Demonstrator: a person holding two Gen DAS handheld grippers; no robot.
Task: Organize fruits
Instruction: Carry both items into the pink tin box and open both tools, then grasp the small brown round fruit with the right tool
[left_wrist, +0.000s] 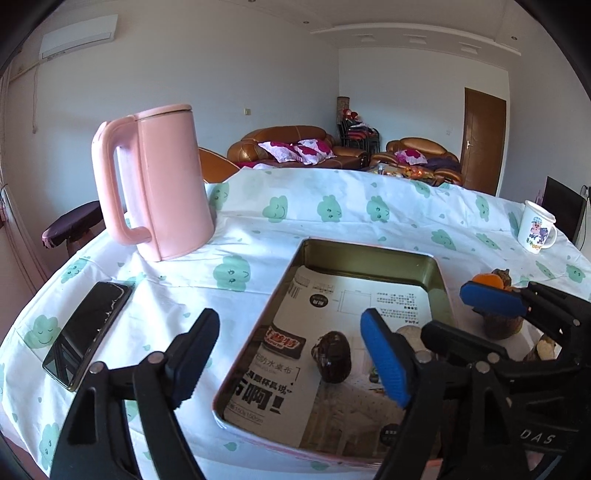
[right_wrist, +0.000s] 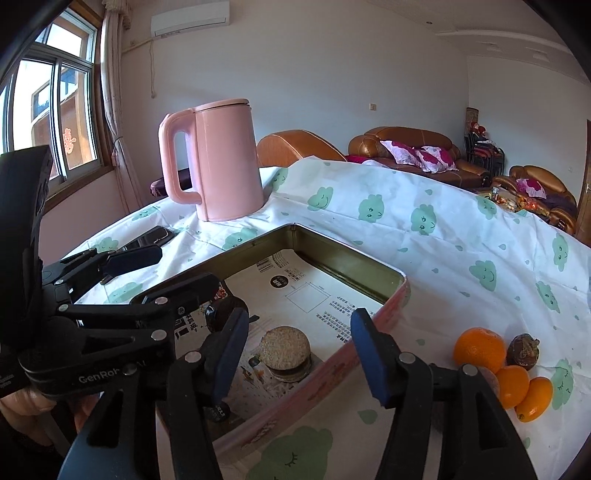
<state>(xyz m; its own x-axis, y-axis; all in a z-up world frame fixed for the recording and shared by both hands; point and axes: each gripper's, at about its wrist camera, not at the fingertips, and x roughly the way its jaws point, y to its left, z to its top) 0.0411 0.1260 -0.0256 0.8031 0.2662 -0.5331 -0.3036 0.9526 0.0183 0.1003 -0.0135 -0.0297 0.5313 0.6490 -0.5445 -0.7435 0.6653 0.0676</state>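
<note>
A pink-sided metal tray (left_wrist: 441, 291) (right_wrist: 399, 295) lined with printed paper sits on the cloud-print tablecloth. In it lie a dark brown fruit (left_wrist: 331, 356) (right_wrist: 226, 314) and a round pale sesame cake (right_wrist: 285, 352). Right of the tray lie several oranges (right_wrist: 479, 349) and a brown fruit (right_wrist: 522, 350). My left gripper (left_wrist: 288, 360) is open and empty over the tray's near left part. My right gripper (right_wrist: 299, 363) is open and empty above the tray's near right side; it shows in the left wrist view (left_wrist: 424, 314) too.
A pink kettle (left_wrist: 159, 184) (right_wrist: 218, 158) stands behind the tray to the left. A black phone (left_wrist: 86, 334) lies left of the tray. A white cartoon mug (left_wrist: 537, 227) stands at the far right. Sofas stand beyond the table.
</note>
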